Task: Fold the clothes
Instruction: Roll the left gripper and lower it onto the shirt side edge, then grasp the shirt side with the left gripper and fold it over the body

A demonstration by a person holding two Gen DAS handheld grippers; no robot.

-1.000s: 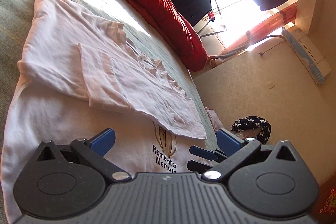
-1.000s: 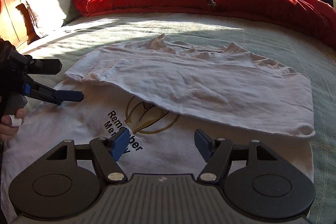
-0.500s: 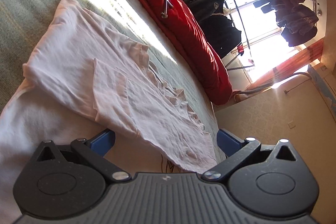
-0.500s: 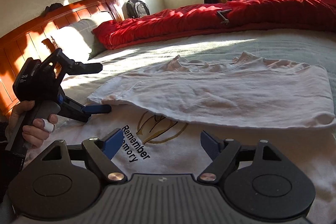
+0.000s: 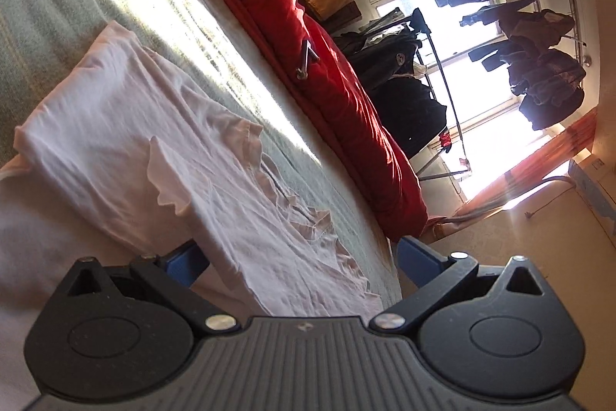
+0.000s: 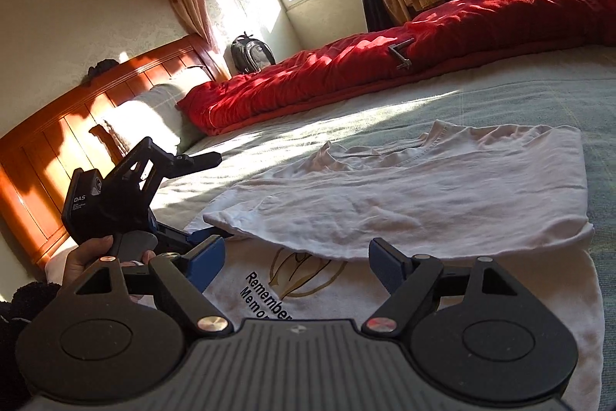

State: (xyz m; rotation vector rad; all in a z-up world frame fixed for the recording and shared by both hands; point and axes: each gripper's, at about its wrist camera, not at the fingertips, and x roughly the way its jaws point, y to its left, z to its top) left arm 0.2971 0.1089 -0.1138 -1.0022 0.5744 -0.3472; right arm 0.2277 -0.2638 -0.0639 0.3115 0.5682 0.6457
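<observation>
A white T-shirt [image 6: 423, 203] lies flat on the bed, its top part folded down over the chest. The black "Remember Memory" print [image 6: 265, 295] and a gold logo show below the fold. My right gripper [image 6: 296, 260] is open just above the print, holding nothing. In the right wrist view a hand holds my left gripper [image 6: 210, 195] at the shirt's left side; it is open, and its lower blue finger [image 6: 196, 235] reaches the corner of the folded flap. In the left wrist view the flap [image 5: 231, 203] runs between the open left gripper's [image 5: 302, 259] fingers and partly covers one finger [image 5: 184, 262].
A red duvet [image 6: 385, 76] lies along the far side of the green bedspread [image 6: 500, 91]. A wooden headboard [image 6: 57, 141] and a pillow [image 6: 154, 110] are at the left. A backpack [image 6: 252, 52] and hung clothes [image 5: 539, 76] stand by the window.
My left gripper has come in low to the folded flap's corner, one finger now at its edge. The right gripper has dropped and tilted up, staying open over the print.
</observation>
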